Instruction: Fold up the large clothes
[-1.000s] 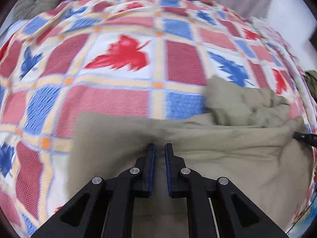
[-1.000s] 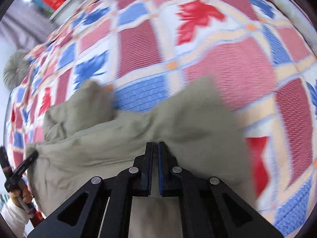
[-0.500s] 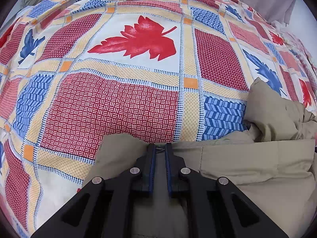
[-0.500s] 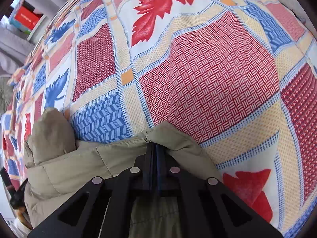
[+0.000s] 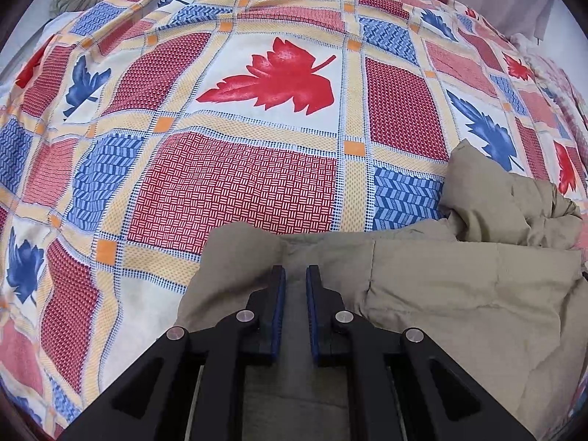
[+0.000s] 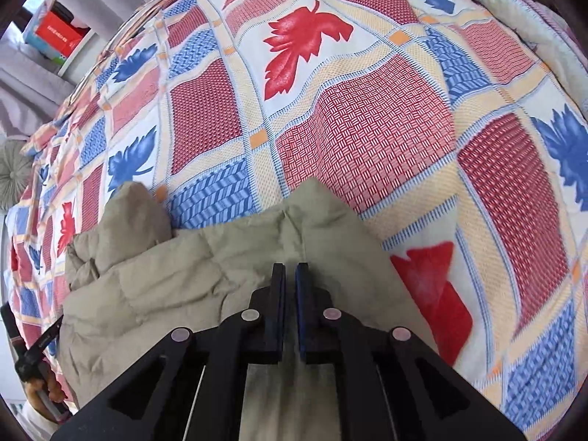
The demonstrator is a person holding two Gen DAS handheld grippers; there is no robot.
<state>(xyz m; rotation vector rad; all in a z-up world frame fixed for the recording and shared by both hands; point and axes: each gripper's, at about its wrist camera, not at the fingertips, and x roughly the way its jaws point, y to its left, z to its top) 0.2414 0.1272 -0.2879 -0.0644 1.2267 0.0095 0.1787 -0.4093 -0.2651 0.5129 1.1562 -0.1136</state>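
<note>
The khaki padded jacket (image 5: pixel 459 294) lies bunched on the patchwork bed quilt (image 5: pixel 235 187), soft, bulky and probably light, with the left tongs (image 5: pixel 293 279) slightly parted over its near hem and the right tongs (image 6: pixel 290 275) narrowly parted likewise, so hem corners look the best hold.

A large khaki padded jacket (image 5: pixel 459 286) lies on a patchwork bedspread (image 5: pixel 239 187) printed with red and blue leaves. Its quilted fabric is soft and creased, its top edge running roughly straight across the bed. A bunched, rumpled part, perhaps a sleeve or hood, humps up beyond that edge.
</note>
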